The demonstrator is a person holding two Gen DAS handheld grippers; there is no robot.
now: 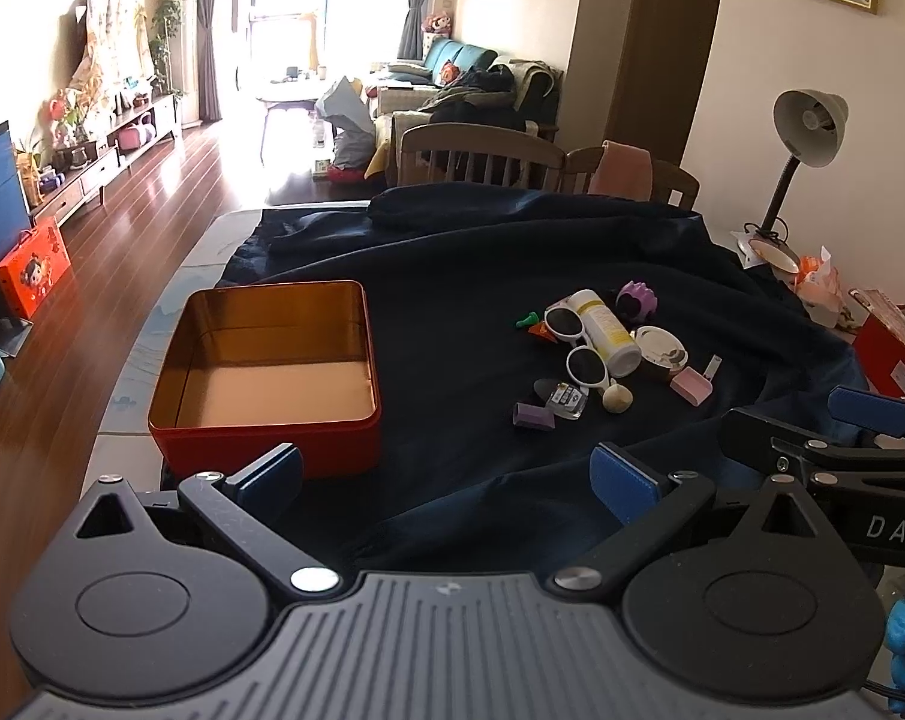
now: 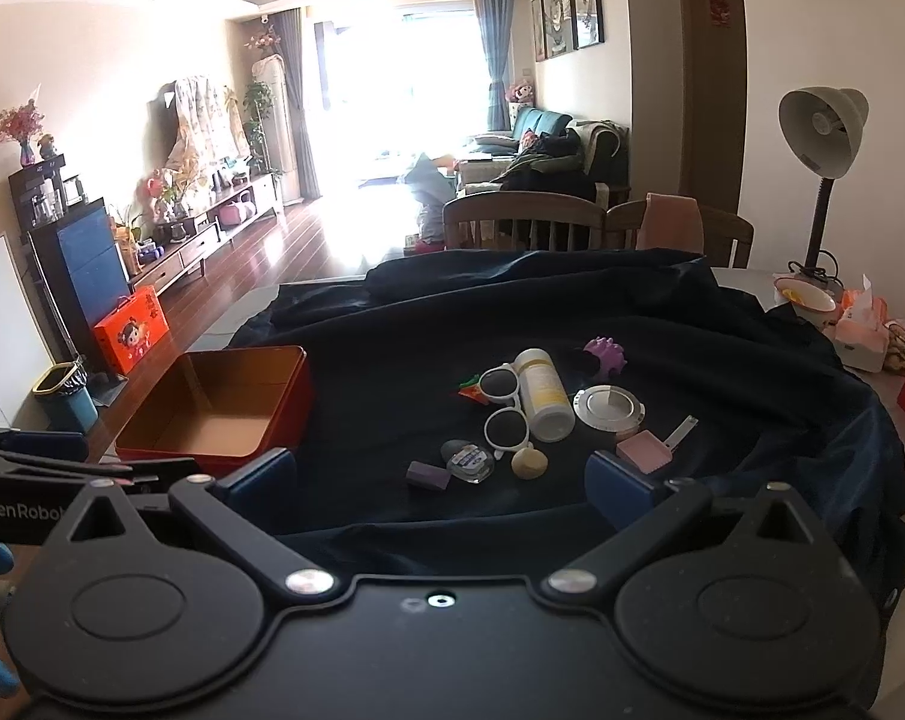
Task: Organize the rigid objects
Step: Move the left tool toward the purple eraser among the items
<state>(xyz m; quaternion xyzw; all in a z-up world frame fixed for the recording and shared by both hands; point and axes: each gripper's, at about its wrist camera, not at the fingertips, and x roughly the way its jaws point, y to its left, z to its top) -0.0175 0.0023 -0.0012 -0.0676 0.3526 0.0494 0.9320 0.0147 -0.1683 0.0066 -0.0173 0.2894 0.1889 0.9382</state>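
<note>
A red tin box (image 1: 356, 432) (image 2: 299, 384) with a gold inside stands open and empty on the left of a dark blue cloth (image 1: 452, 276) (image 2: 428, 324). To its right lies a heap of small objects: white sunglasses (image 1: 575, 342) (image 2: 503, 408), a white bottle with a yellow label (image 1: 608, 324) (image 2: 545, 393), a round white compact (image 1: 662, 345) (image 2: 608, 408), a purple spiky toy (image 1: 638, 300) (image 2: 605, 354), a pink scoop (image 1: 692, 387) (image 2: 647, 450), a purple block (image 1: 533, 417) (image 2: 428, 475). My left gripper (image 1: 446, 477) is open and empty, near the box's front. My right gripper (image 2: 443, 474) is open and empty, just short of the heap.
Wooden chairs (image 1: 482, 159) (image 2: 524, 219) stand behind the table. A desk lamp (image 1: 806, 138) (image 2: 821, 144), a bowl (image 2: 803, 297), a tissue pack (image 2: 860, 324) and a red carton (image 1: 890, 354) crowd the right edge. The floor drops off left of the box.
</note>
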